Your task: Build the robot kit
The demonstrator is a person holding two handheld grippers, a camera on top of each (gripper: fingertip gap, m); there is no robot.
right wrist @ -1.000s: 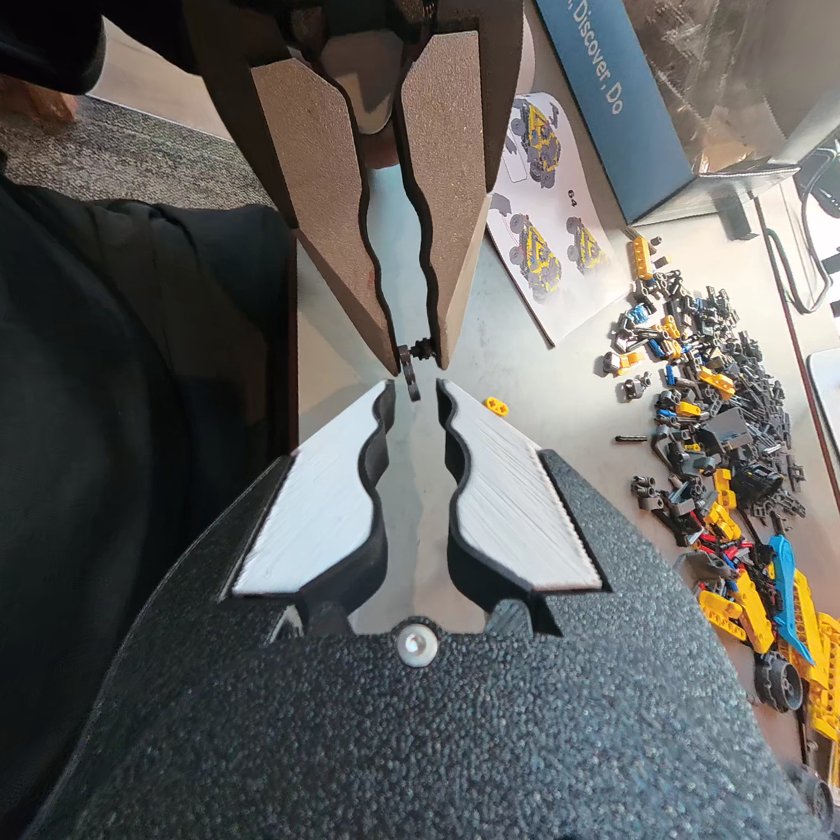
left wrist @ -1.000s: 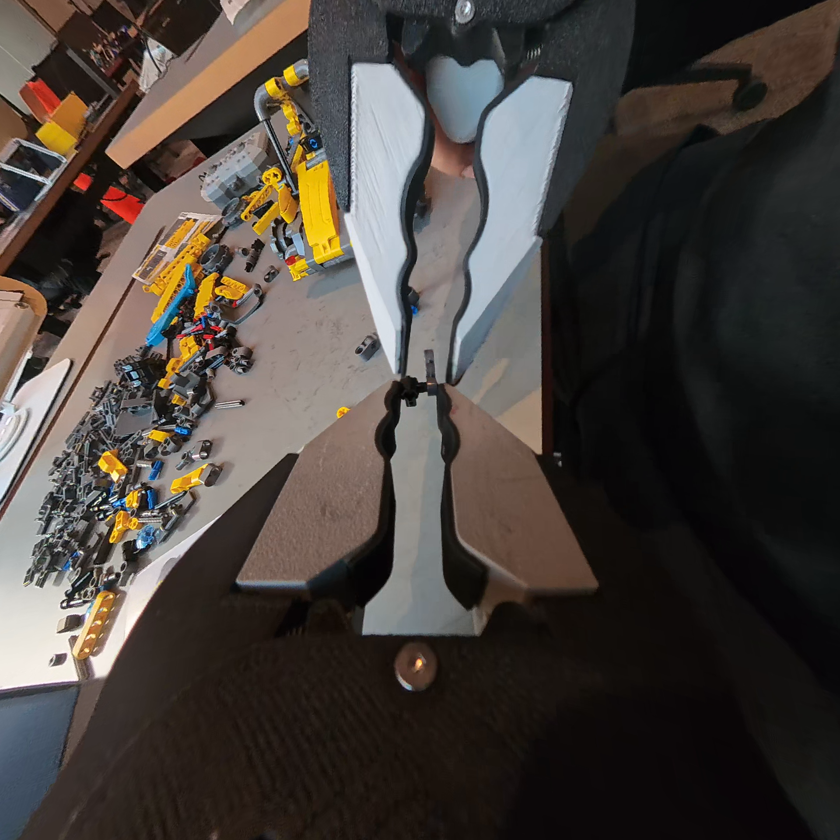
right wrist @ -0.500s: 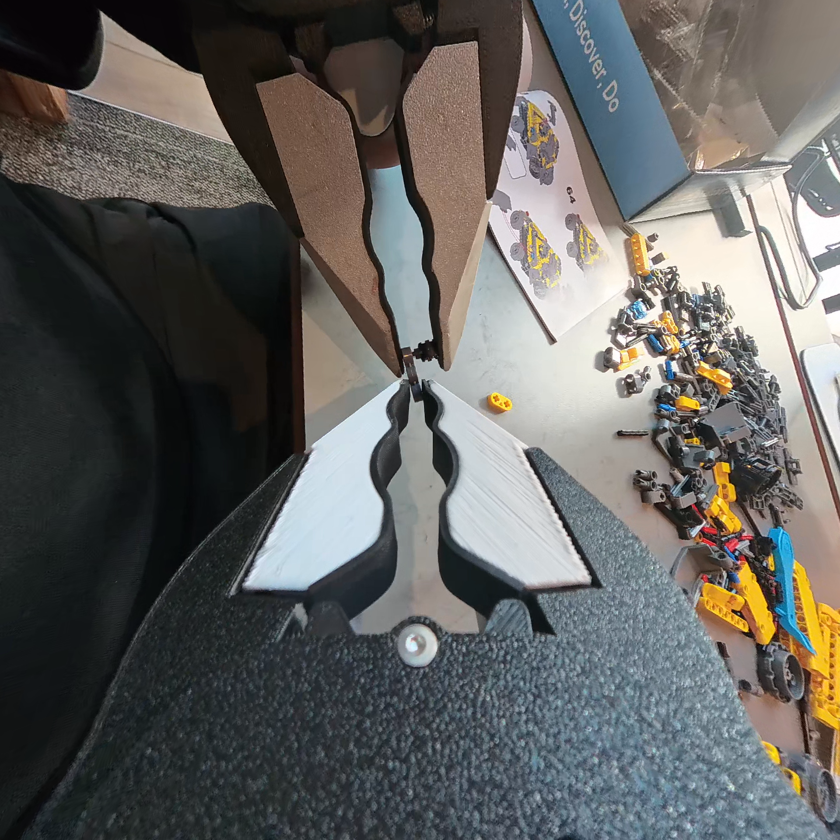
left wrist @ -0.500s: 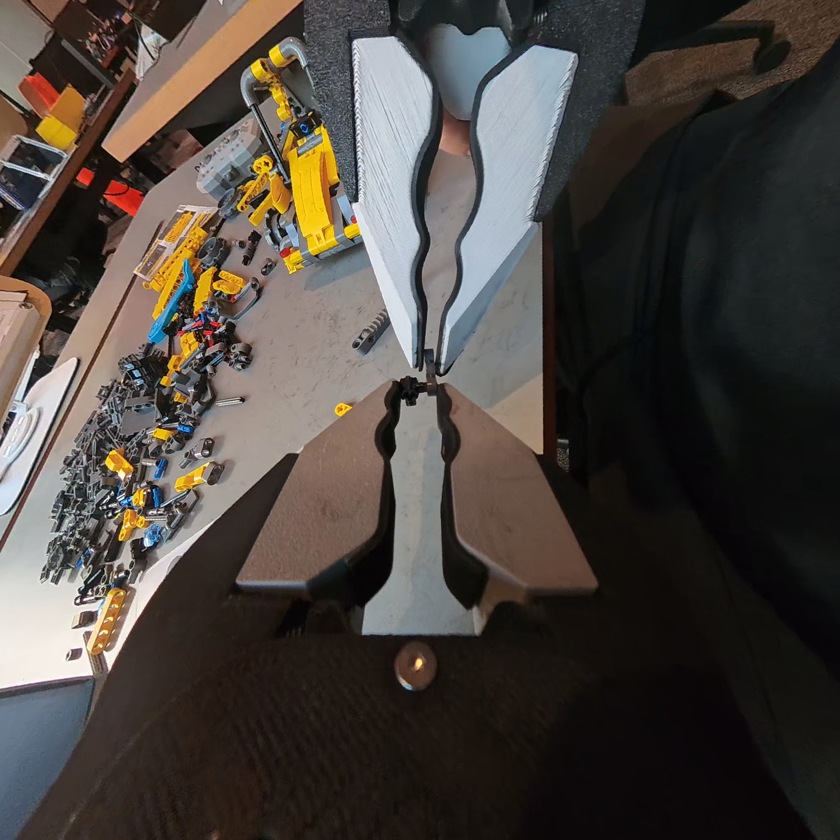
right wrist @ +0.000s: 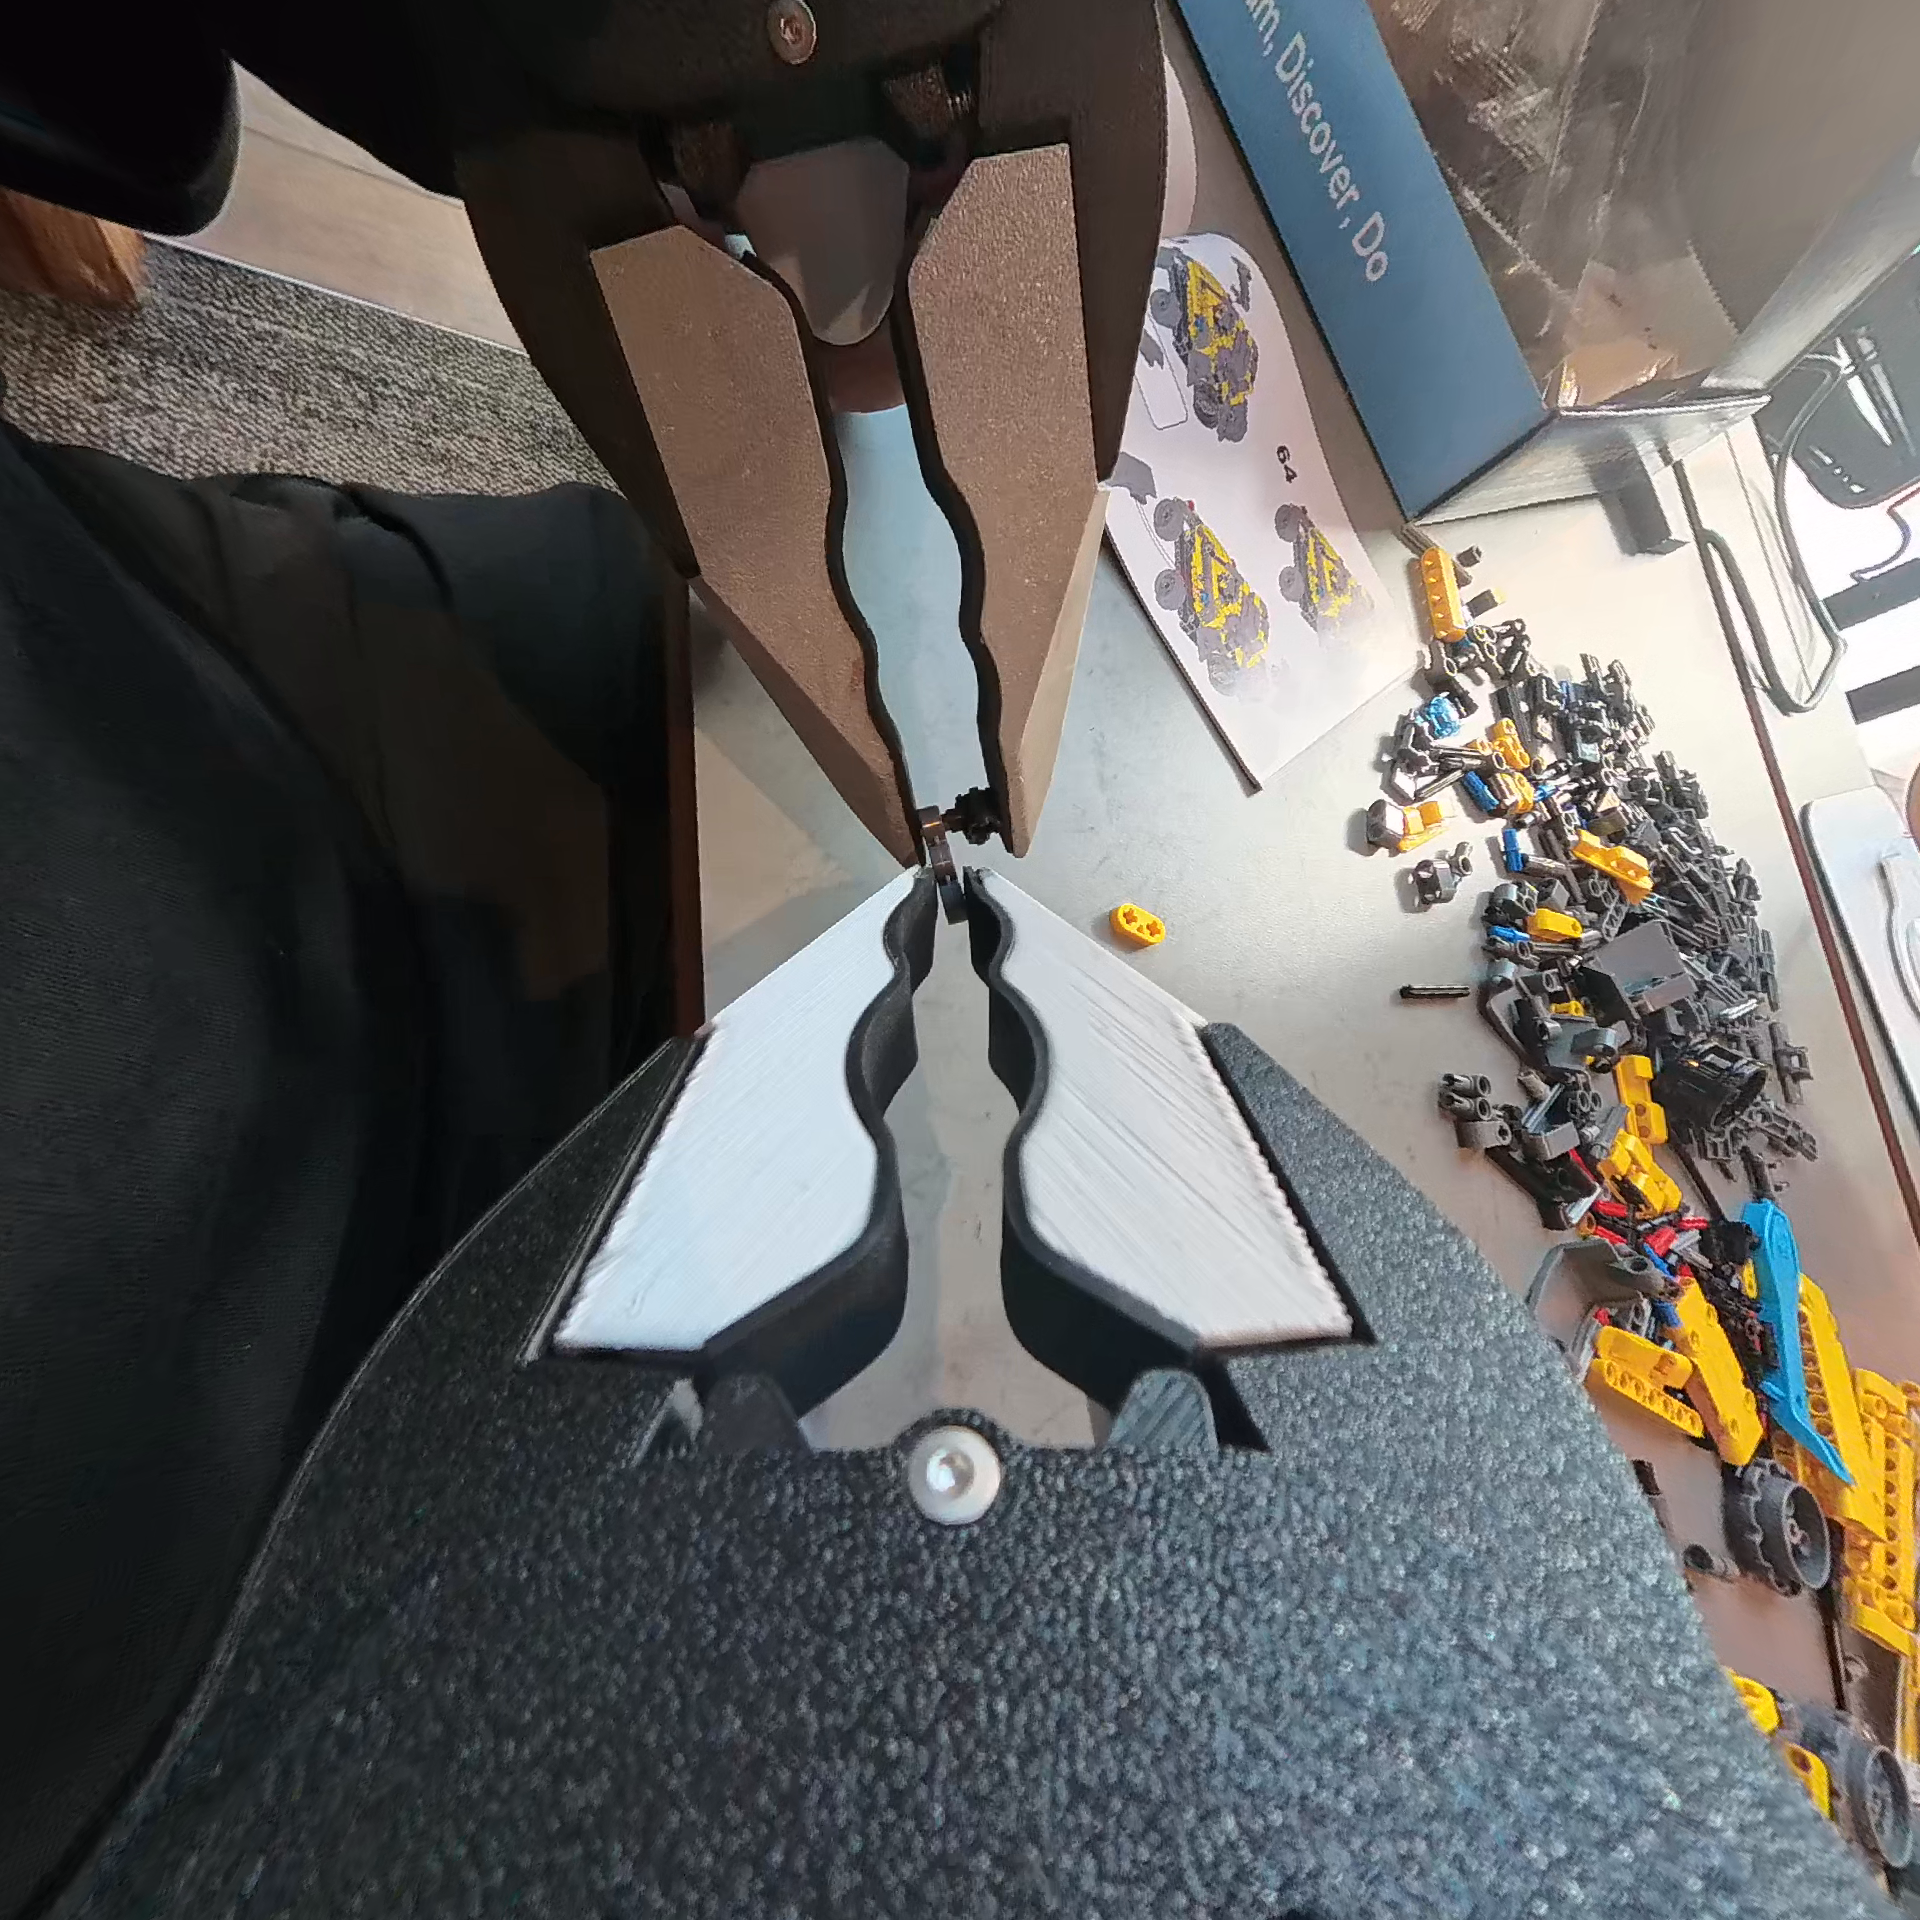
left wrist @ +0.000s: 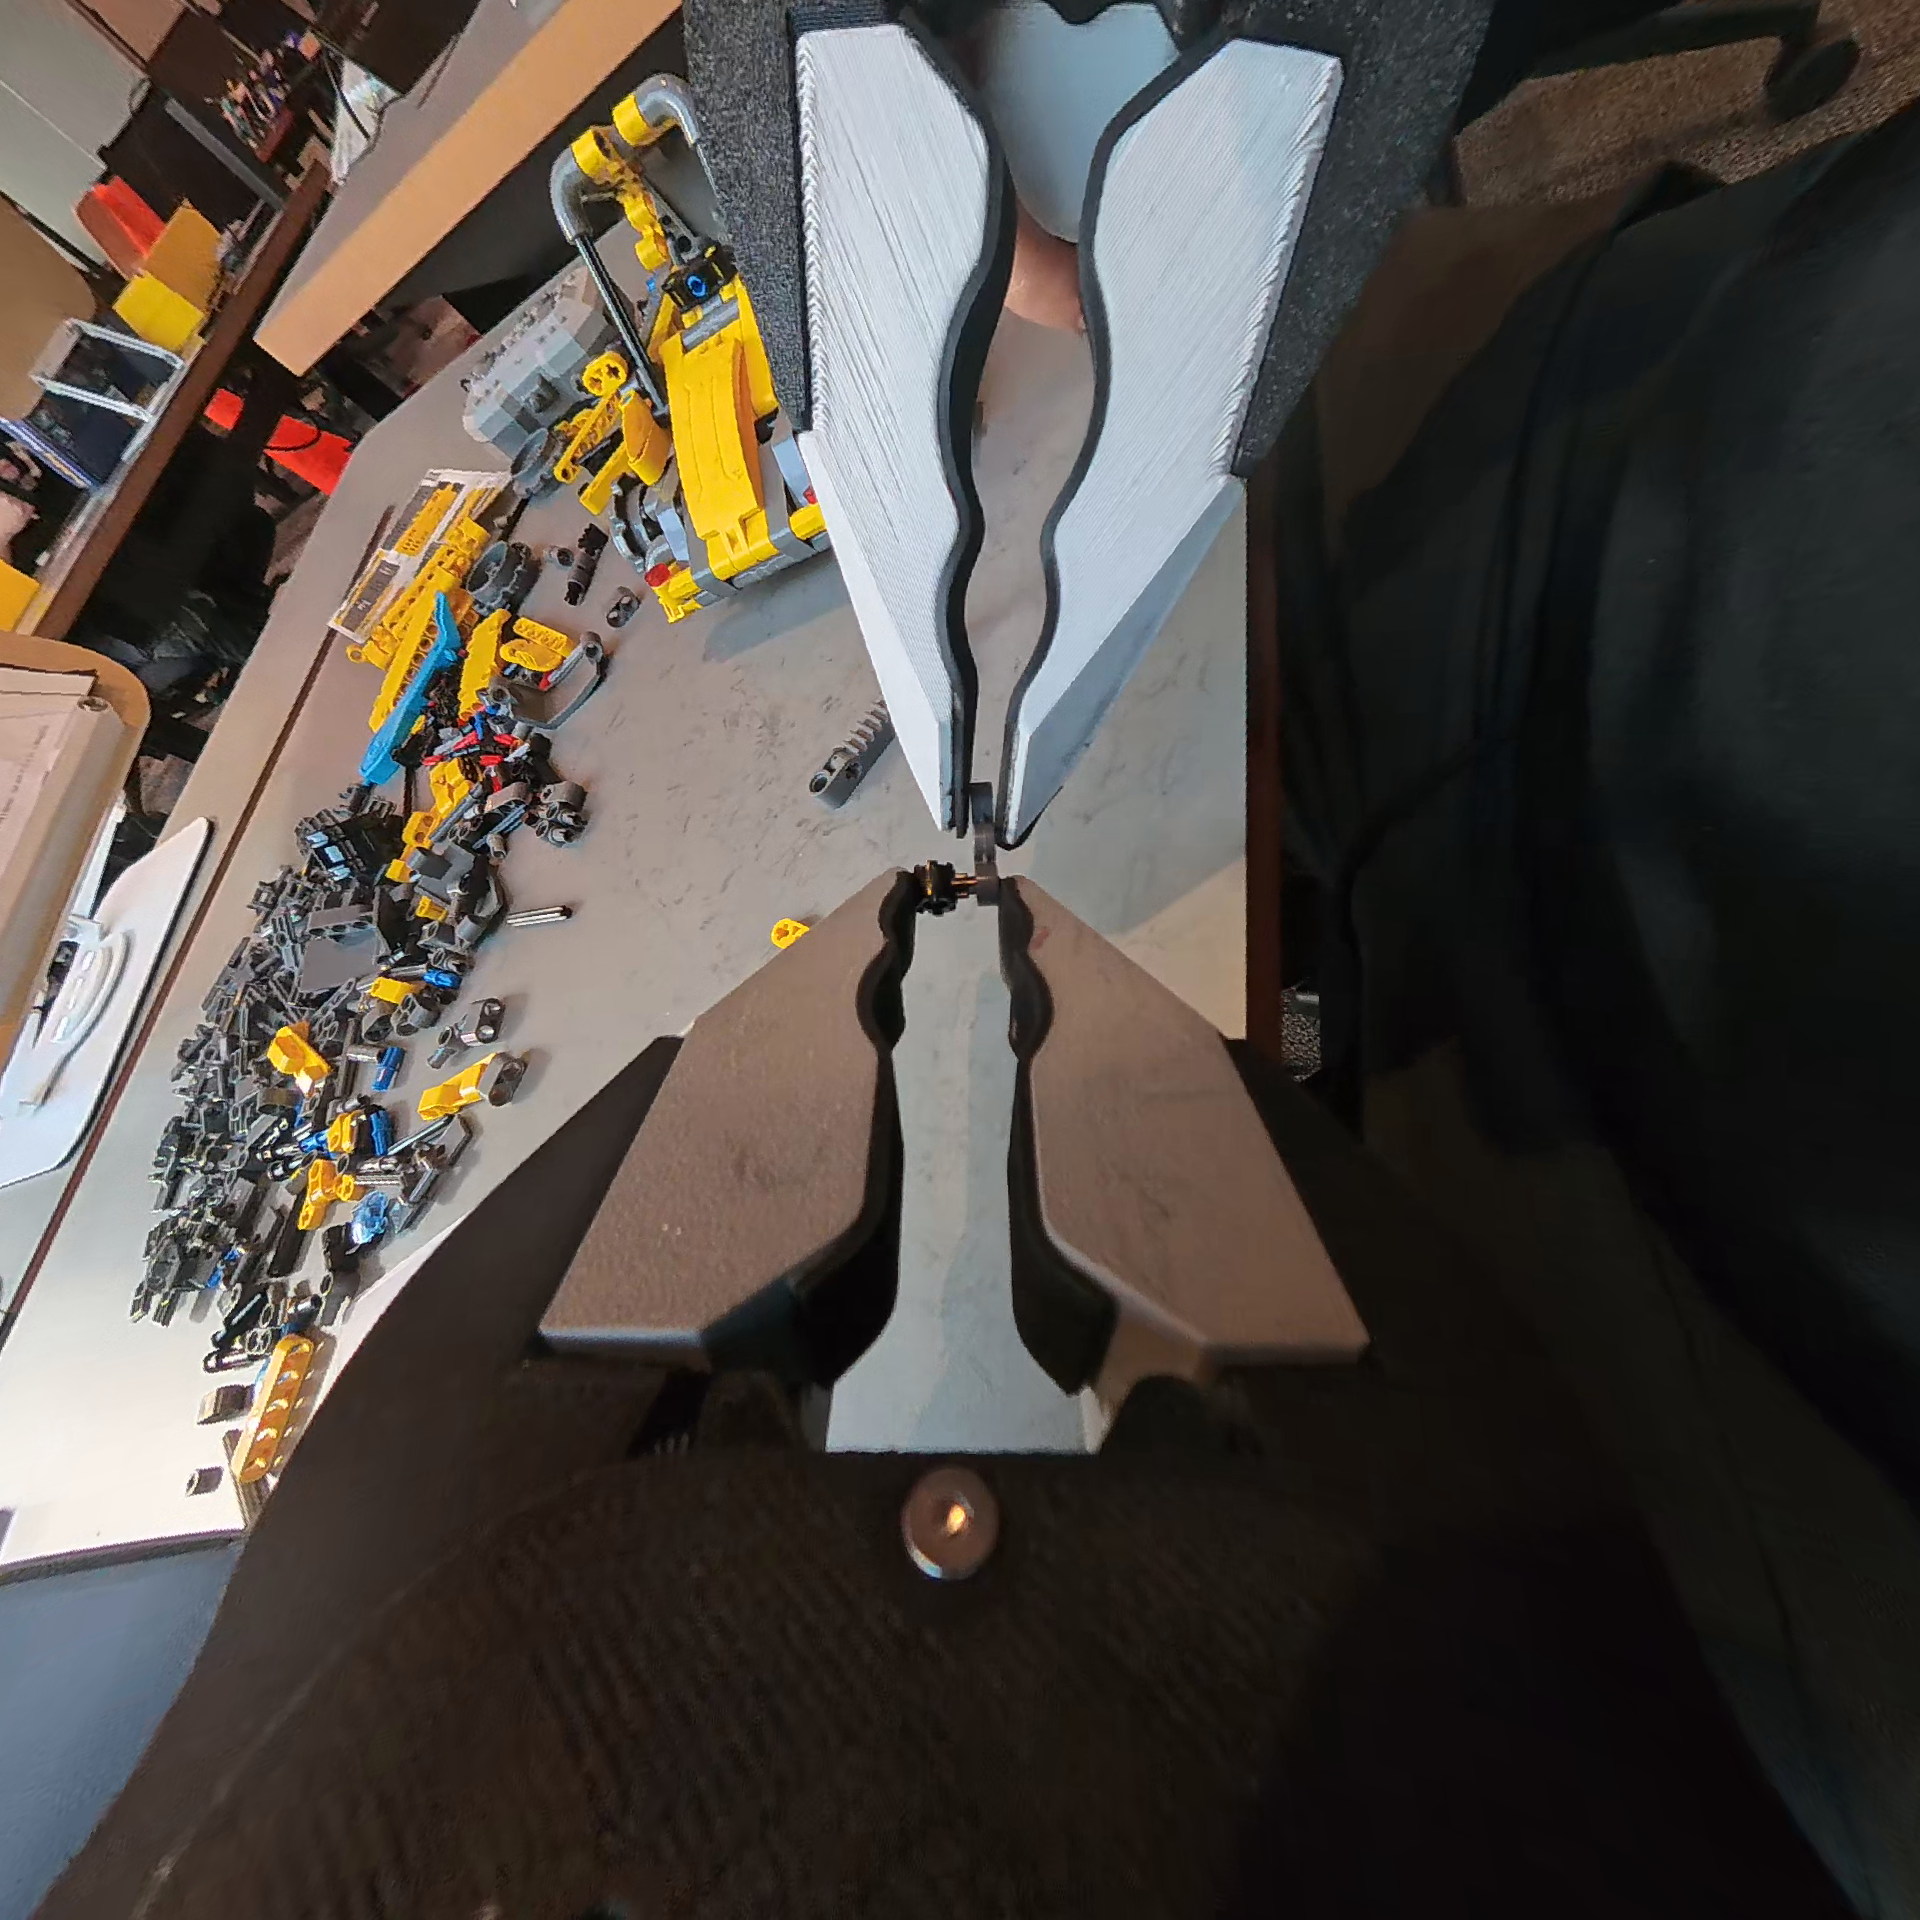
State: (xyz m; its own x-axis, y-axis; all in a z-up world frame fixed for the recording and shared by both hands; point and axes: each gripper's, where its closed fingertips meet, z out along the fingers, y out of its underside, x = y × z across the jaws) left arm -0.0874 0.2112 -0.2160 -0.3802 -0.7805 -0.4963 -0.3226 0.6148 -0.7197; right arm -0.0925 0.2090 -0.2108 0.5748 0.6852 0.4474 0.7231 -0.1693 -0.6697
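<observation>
My left gripper, with dark fingers, is shut on a small black pin held above the grey table near its edge. My right gripper, with white fingers, faces it tip to tip and is shut on a small thin dark piece that sits on the pin's end. In the right wrist view the left gripper comes down from the top with the pin. In the left wrist view the right gripper comes down from the top, holding the thin piece.
A half-built yellow vehicle model stands behind. A pile of loose black, yellow and blue parts spreads over the table. An open instruction booklet and a blue box lie nearby. A small yellow piece lies close. A person's dark clothing is at the table edge. Only a small space, under 4 cm, lies between the two pairs of fingers.
My right gripper's white fingers were apart a second ago and have closed on the thin dark piece. The left gripper has kept its hold on the pin.
</observation>
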